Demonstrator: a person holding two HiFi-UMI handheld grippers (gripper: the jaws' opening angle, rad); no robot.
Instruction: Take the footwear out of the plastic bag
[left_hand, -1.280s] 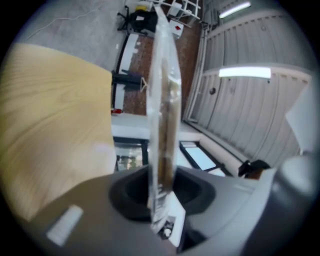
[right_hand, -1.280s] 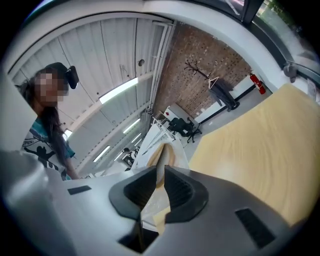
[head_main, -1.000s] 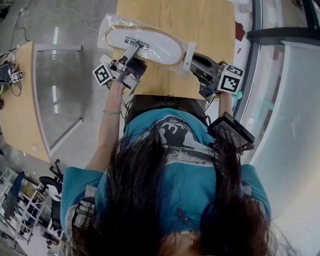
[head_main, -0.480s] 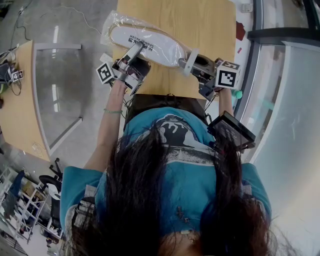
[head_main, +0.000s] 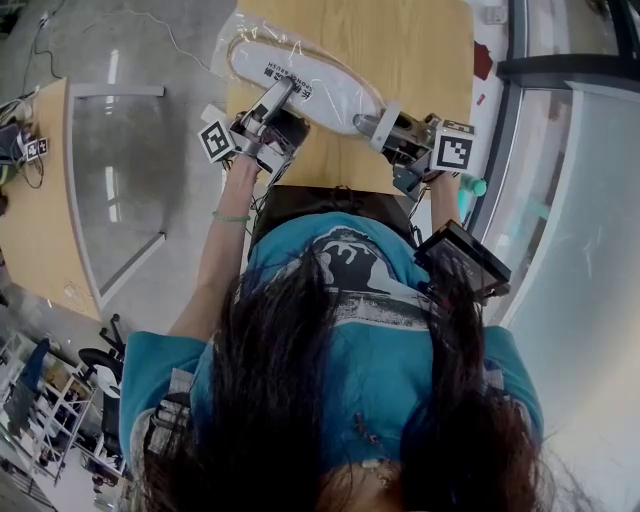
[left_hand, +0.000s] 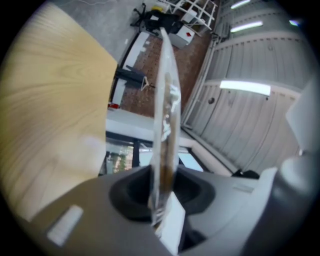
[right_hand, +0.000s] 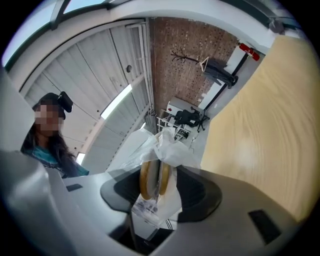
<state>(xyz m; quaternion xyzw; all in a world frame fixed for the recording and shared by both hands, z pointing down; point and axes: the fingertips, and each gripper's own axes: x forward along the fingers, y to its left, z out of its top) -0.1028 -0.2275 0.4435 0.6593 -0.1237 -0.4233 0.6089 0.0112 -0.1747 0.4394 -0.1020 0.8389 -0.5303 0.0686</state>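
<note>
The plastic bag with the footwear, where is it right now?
In the head view the plastic bag is held over the wooden table, clamped by the left gripper; its other end lies between the jaws of the right gripper, which have just been opening.

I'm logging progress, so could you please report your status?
Left gripper shut on plastic bag. Right gripper jaws just opening, bag end between them. Footwear still bagged. Nothing obstructing.
</note>
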